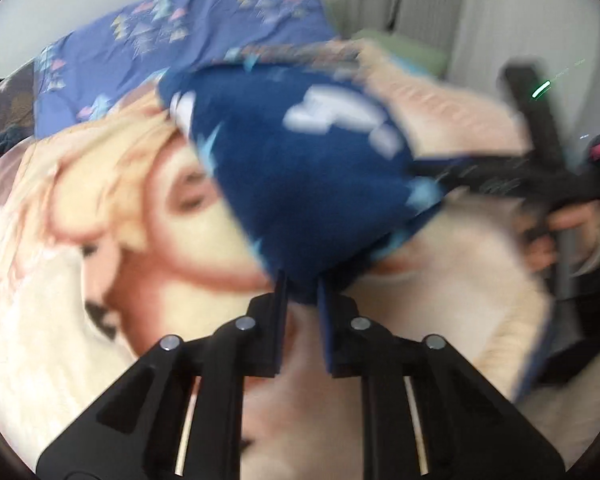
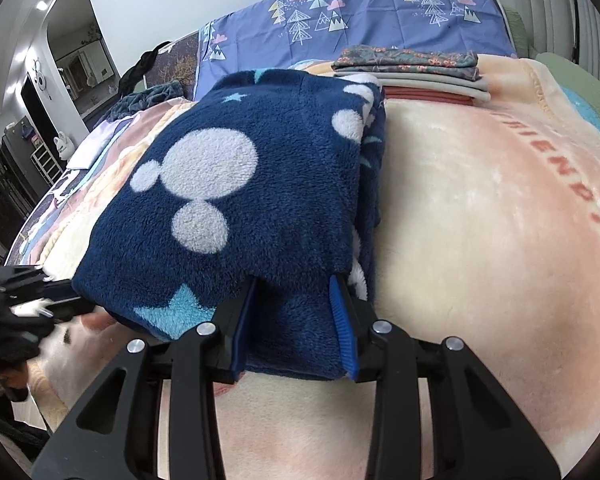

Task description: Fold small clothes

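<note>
Pinching the fleece (image 2: pixel 236 184) at its near edge, the right claw (image 2: pixel 294 320) holds thick folded layers. The left claw (image 1: pixel 302 300) grips its left corner, so the fleece spans crosswise between them above the bed (image 2: pixel 480 240).

A cream and peach blanket (image 2: pixel 480 208) with a printed face (image 1: pixel 148 216) covered the bed. At its far end lay a purple sheet (image 2: pixel 364 12) patterned with trees. A green pillow (image 2: pixel 572 76) sat far right. On the far left stood a mirror (image 2: pixel 80 60) and dark shelving (image 2: pixel 16 160).
</note>
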{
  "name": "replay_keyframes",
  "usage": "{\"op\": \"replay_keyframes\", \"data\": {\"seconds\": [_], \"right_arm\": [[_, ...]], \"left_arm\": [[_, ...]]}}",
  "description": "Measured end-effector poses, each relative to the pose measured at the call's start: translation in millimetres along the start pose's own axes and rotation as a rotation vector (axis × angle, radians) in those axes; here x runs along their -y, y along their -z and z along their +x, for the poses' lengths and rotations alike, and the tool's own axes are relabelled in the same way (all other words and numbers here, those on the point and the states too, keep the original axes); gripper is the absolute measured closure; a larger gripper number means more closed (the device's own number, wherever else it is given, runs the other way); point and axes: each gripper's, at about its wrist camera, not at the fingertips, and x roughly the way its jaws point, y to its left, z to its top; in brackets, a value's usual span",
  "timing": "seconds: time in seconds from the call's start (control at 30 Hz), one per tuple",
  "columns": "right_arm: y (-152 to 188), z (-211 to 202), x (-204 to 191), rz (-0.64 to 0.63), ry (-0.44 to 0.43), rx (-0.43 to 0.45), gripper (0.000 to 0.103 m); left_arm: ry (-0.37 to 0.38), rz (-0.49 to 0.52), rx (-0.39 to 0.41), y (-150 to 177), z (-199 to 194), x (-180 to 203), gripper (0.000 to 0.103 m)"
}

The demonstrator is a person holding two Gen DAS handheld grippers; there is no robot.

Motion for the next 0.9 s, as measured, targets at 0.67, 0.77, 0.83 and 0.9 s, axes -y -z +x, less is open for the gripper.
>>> {"op": "replay_keyframes", "data": {"seconds": [0.67,0.77,0.83,0.9], "right_arm": [[-58,11,-13,-0.053,0.021,0.019,0.067],[-49,37,-3,-0.029,-0.004,-0.013,0.067],[-56,28,-6,-0.016,0.006,-0.033,0.067],[-68,17,-10,-0.002,0.008,-0.033,0.067]], "left_arm": [[0.001,-0.037,0.051,-60,63,-14,0.083],[-0.032,0.003,0.051,-57,65,-8,0.083],[-0.048,0.006,0.034,-63,62,-4,0.083],[-0.054,-0.004,0.024,-71,56,-5,0.083]]}}
